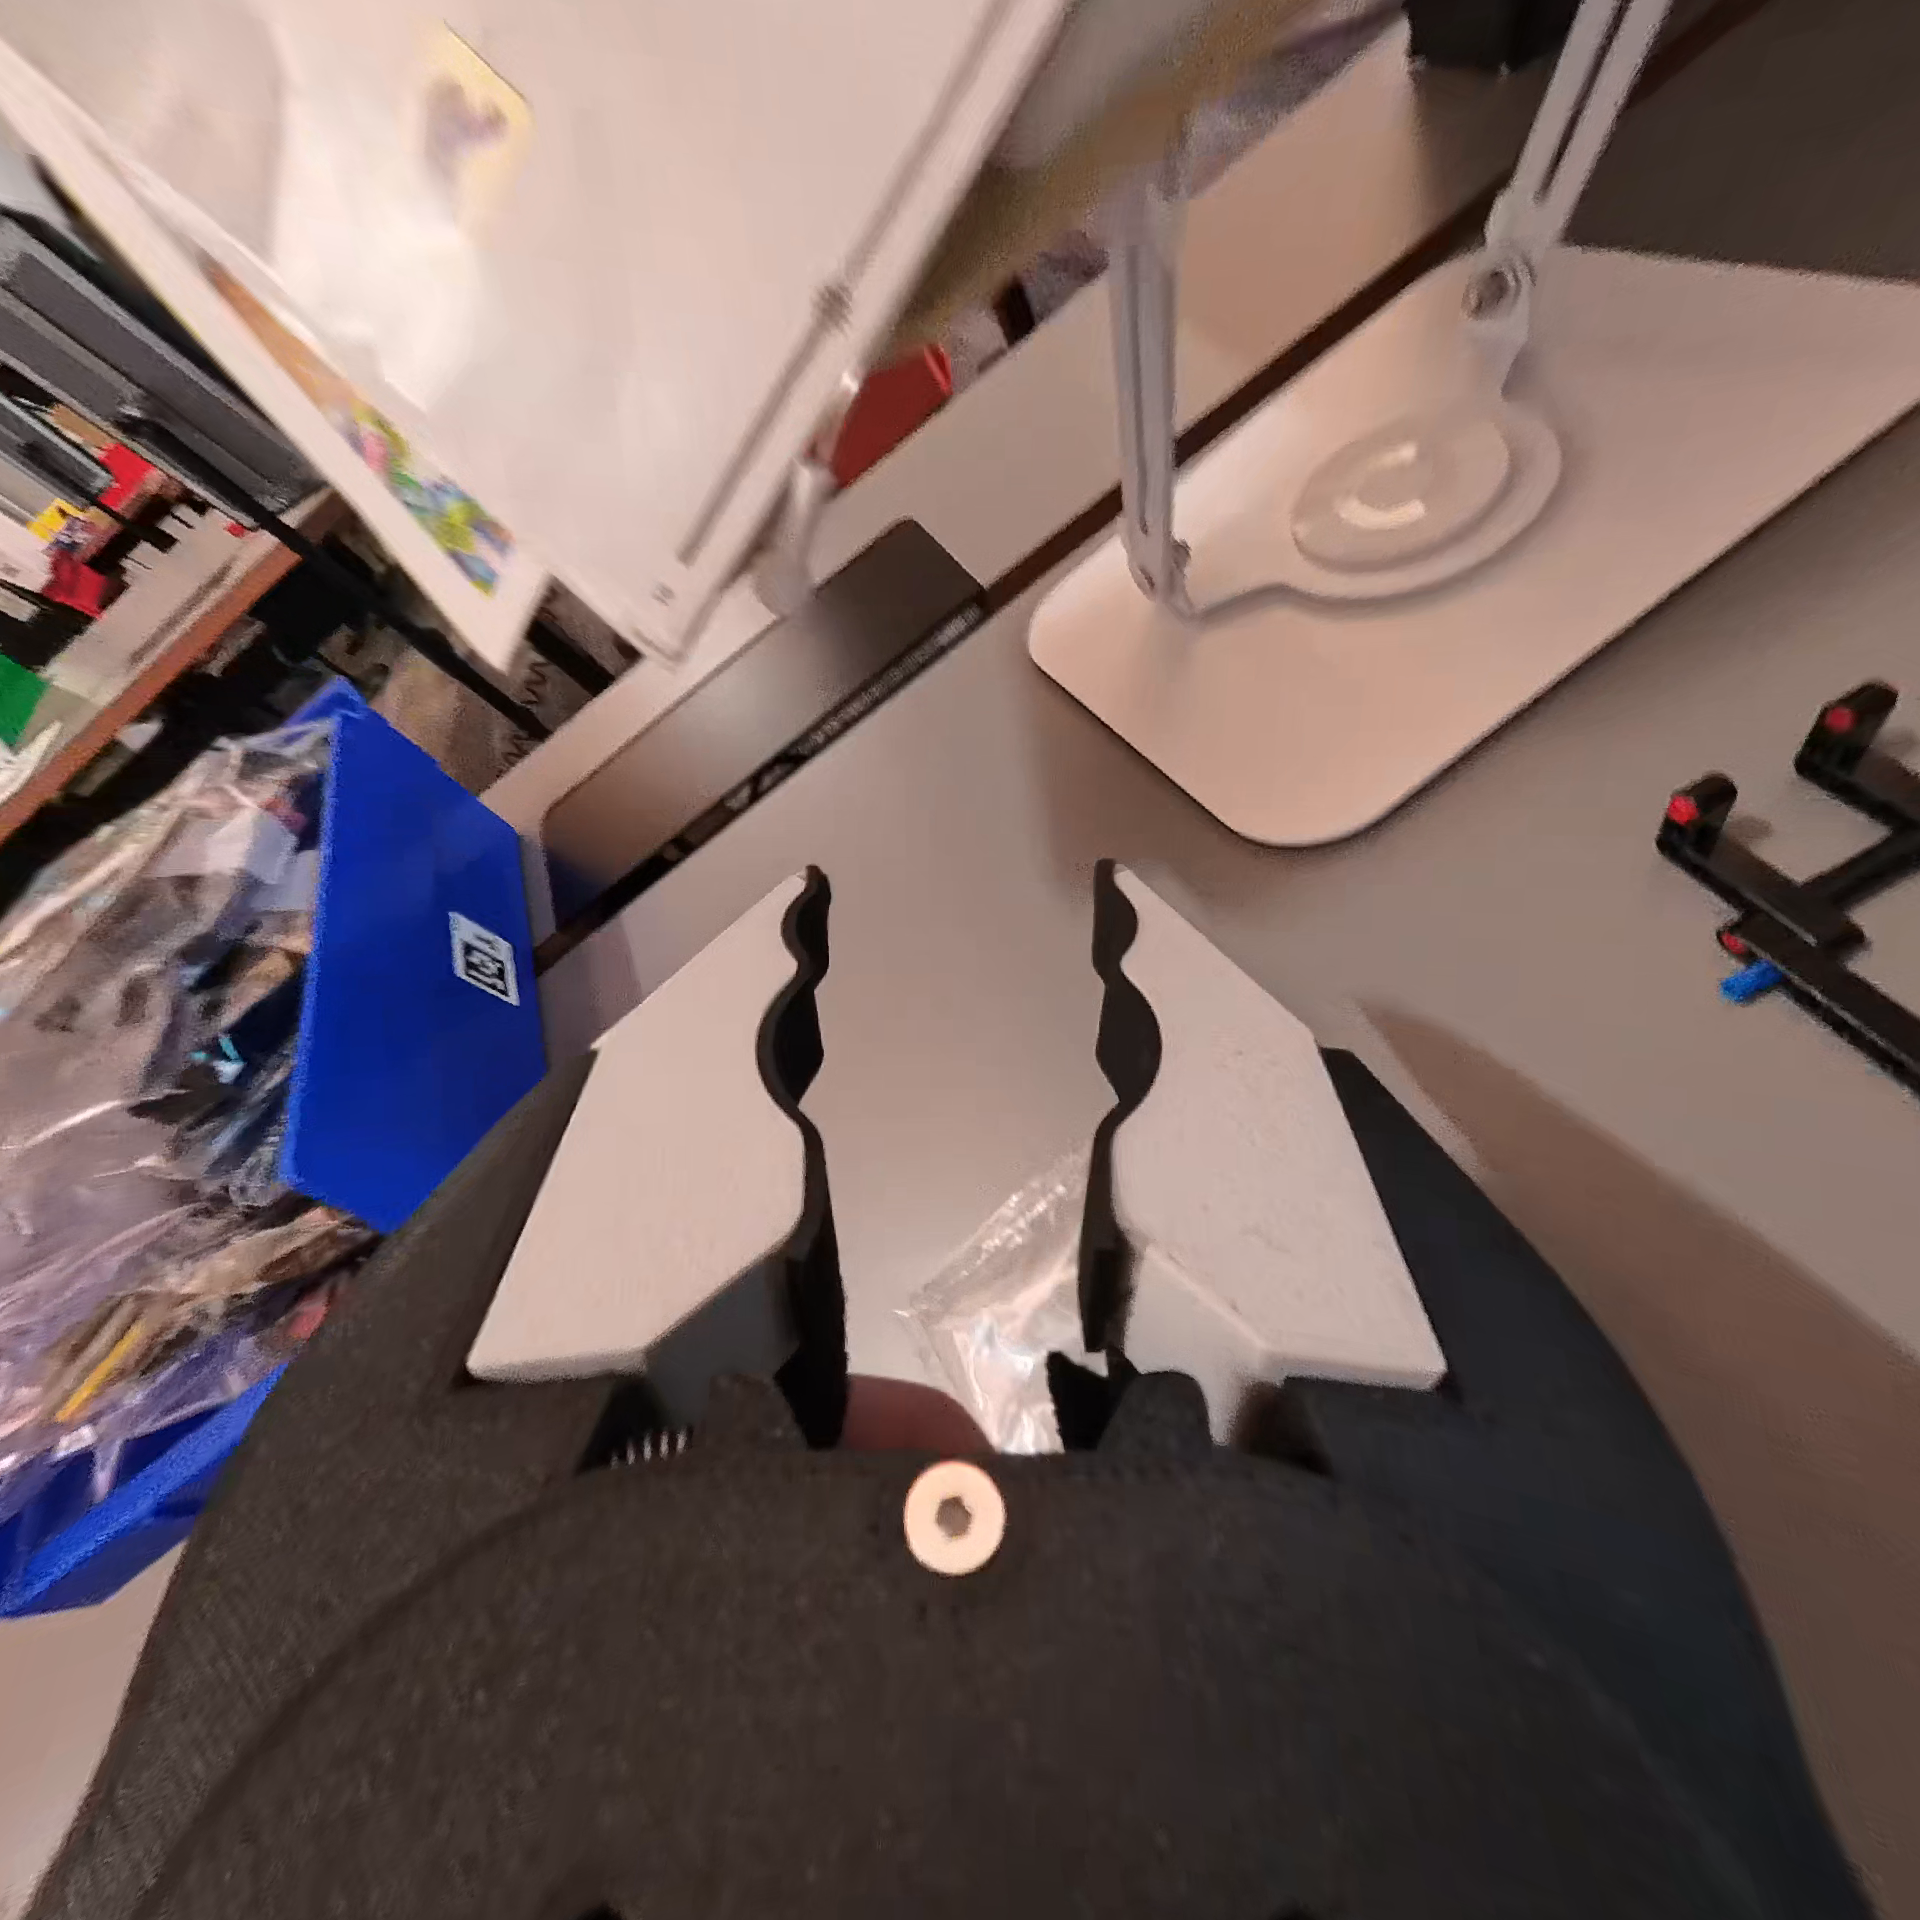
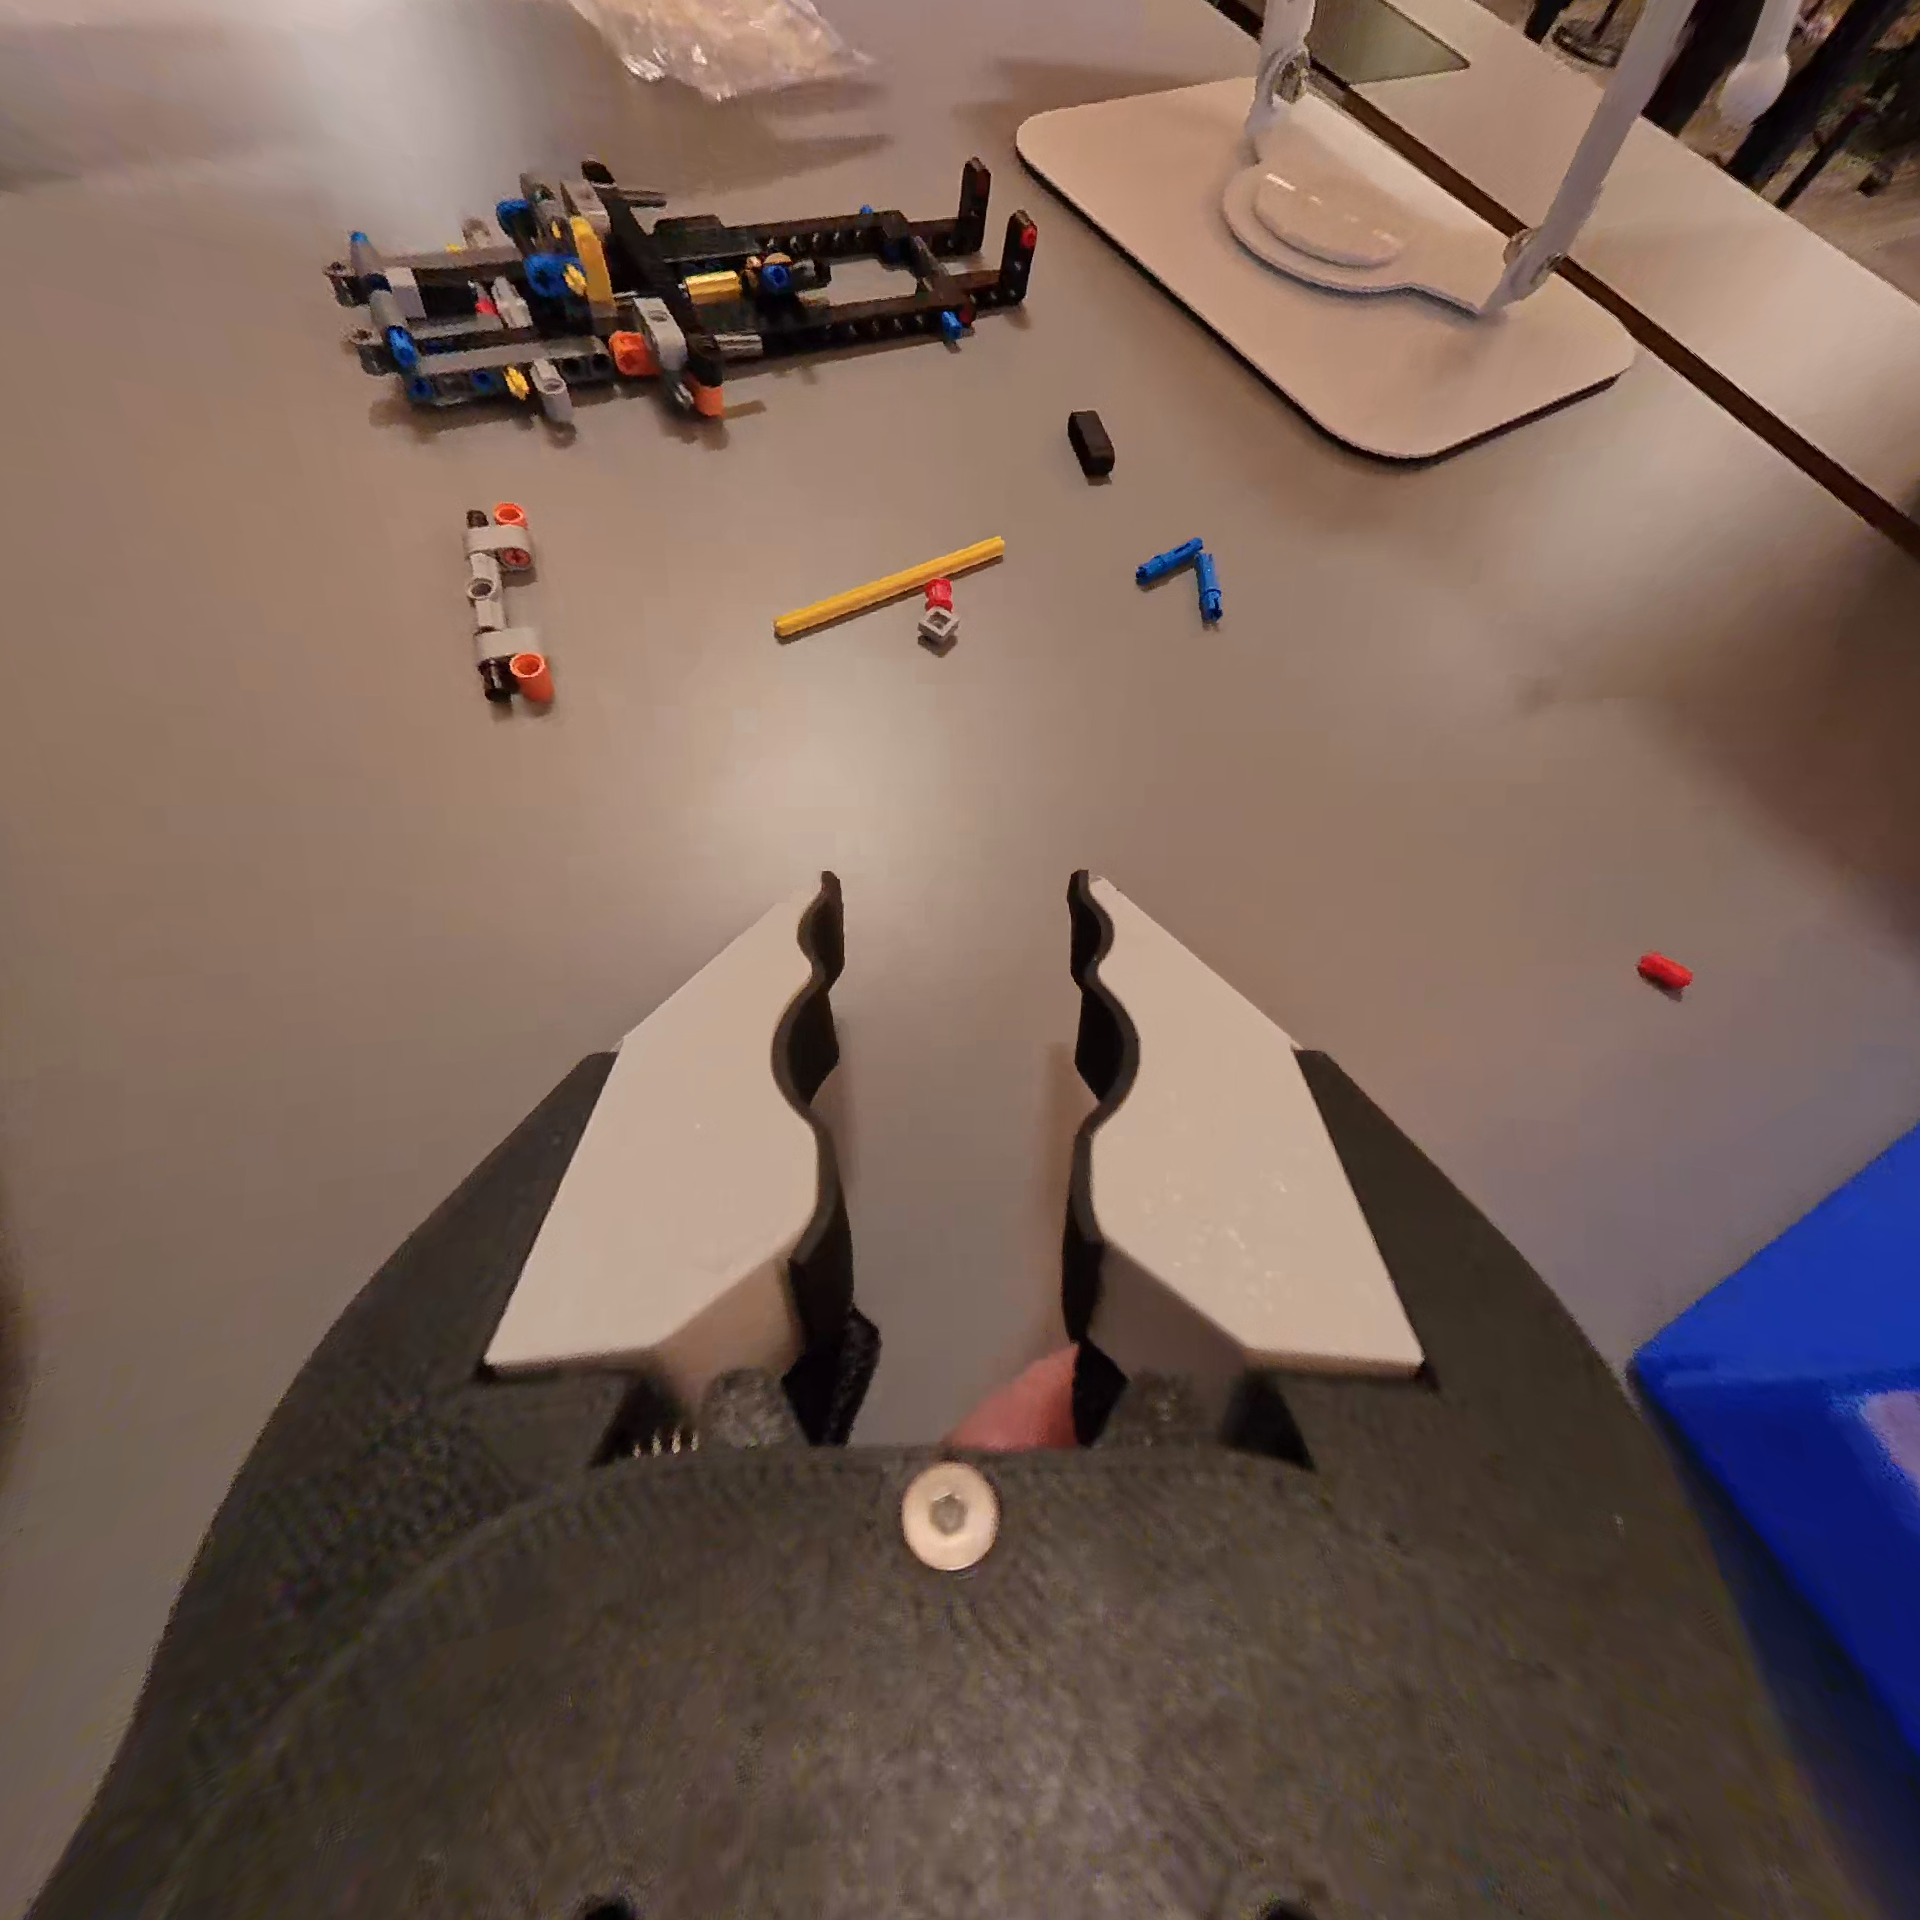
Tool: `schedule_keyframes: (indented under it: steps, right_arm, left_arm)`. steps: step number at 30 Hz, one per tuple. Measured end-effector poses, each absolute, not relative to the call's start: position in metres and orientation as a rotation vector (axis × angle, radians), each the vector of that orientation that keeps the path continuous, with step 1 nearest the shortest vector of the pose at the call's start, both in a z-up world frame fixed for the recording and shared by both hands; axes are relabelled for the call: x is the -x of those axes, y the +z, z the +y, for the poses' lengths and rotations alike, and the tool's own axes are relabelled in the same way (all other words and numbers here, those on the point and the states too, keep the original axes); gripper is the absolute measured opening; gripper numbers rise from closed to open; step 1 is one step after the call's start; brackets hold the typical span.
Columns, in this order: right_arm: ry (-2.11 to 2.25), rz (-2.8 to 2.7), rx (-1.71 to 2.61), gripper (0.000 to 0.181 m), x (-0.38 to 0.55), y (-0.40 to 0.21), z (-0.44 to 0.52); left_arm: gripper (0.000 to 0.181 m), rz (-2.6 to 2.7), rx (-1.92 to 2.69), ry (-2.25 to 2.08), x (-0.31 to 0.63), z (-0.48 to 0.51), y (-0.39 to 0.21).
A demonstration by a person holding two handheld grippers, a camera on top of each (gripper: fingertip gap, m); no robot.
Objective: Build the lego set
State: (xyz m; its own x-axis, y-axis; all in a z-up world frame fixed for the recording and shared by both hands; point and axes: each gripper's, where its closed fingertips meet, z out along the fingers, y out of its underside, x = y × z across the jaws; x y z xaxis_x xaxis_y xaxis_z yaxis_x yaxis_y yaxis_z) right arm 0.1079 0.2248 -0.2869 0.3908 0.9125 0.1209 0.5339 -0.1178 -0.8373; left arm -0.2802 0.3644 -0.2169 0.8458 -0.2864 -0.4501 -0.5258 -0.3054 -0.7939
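In the right wrist view a partly built black lego frame with blue, yellow and orange pieces lies at the far left of the grey table. Nearer lie a small grey and orange sub-assembly, a yellow axle, a red and grey piece, two blue pins, a black piece and a red pin. My right gripper is open and empty, above bare table. My left gripper is open and empty; the frame's end shows at the right.
A blue bin of bagged parts sits left of the left gripper; another blue bin's corner is at the right gripper's right. A white stand base holds an instruction booklet. Clear plastic bags lie on the table. The grippers' ends are close to 40 cm from one another. My right gripper is the nearer one to the black piece: about 15 cm, against 25 cm.
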Motion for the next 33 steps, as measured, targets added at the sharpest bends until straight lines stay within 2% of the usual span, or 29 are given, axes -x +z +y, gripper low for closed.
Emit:
schedule_keyframes:
  steps: [5, 10, 19, 27, 33]
  right_arm:
    - [0.533, -1.28, 1.726, 0.04, -0.098, -0.274, 0.229]
    - [0.473, -1.309, 1.593, 0.04, -0.065, -0.227, 0.247]
    - [0.188, -1.401, 1.293, 0.041, 0.031, -0.134, 0.303]
    - [-0.044, -1.482, 1.147, 0.031, 0.112, -0.1, 0.354]
    - [-0.206, -1.551, 1.055, 0.024, 0.159, -0.097, 0.385]
  left_arm:
    - [0.048, 0.466, 1.791, 0.241, 0.298, 0.369, -0.169]
    - [0.049, 0.329, 1.702, 0.106, 0.321, 0.378, -0.13]
    - [0.066, 0.145, 1.665, -0.327, 0.344, 0.421, -0.117]
    - [0.06, 0.124, 1.612, -0.563, 0.339, 0.462, -0.12]
    - [0.049, 0.145, 1.522, -0.605, 0.344, 0.472, -0.093]
